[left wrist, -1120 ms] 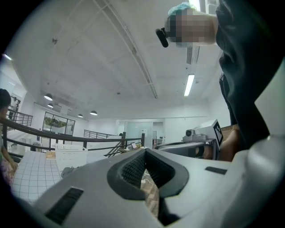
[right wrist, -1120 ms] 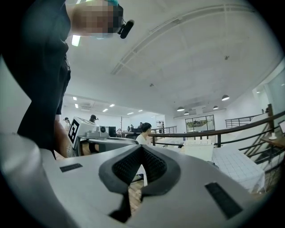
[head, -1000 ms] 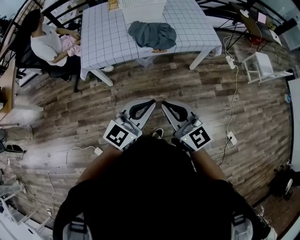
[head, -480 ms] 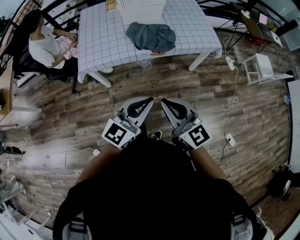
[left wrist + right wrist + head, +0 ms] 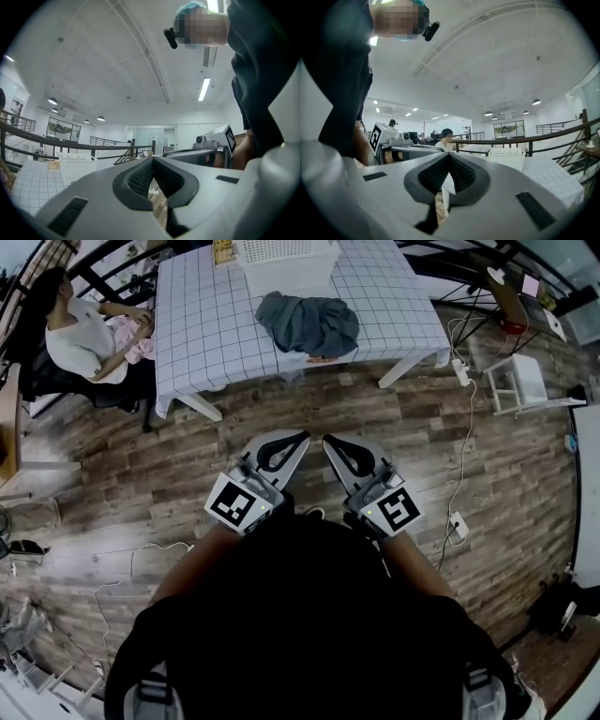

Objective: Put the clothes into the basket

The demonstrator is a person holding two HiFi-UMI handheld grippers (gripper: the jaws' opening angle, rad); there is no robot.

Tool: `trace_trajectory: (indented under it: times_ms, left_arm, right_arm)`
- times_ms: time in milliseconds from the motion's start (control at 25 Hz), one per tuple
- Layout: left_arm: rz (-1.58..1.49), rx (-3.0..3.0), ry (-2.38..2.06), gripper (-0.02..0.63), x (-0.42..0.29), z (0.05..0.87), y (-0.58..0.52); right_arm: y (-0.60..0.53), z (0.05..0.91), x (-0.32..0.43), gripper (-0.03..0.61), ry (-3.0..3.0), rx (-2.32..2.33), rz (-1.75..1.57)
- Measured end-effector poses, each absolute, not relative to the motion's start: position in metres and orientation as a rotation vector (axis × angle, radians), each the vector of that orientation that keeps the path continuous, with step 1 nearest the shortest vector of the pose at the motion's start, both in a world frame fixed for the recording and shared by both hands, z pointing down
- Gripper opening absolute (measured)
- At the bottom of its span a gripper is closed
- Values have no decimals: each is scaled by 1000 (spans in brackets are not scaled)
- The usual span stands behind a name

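A dark grey garment (image 5: 309,322) lies crumpled on the checked tablecloth of the table (image 5: 197,324), near its front edge. Behind it stands a white slotted basket (image 5: 286,259), also seen as the basket (image 5: 75,164) and the basket (image 5: 506,155) in the gripper views. My left gripper (image 5: 304,437) and right gripper (image 5: 326,440) are held side by side over the wooden floor, well short of the table. Both are shut with their tips touching and nothing between them.
A person in a white top (image 5: 70,338) sits at the table's left end with pink cloth. A white stool (image 5: 516,381), cables and a power strip (image 5: 459,367) lie on the floor at right. Black railings run behind the table.
The table and garment have shifted slightly in the head view as the person's head moved. Both grippers stay shut and held together in front of the body.
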State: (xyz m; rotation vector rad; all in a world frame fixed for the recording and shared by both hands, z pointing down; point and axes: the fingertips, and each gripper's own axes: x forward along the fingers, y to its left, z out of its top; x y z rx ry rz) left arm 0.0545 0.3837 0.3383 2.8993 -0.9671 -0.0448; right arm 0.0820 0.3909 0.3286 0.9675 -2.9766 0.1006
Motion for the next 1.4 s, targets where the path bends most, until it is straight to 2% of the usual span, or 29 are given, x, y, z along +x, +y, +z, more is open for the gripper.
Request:
trace_trajectory:
  times_ms: [840, 1400]
  left_arm:
    - [-68, 2901, -852, 3, -32, 341, 266]
    - [-74, 2899, -906, 3, -23, 344, 187]
  right_arm:
    - [268, 336, 1, 15, -2891, 1063, 52]
    - [185, 337, 14, 15, -2908, 1052, 99]
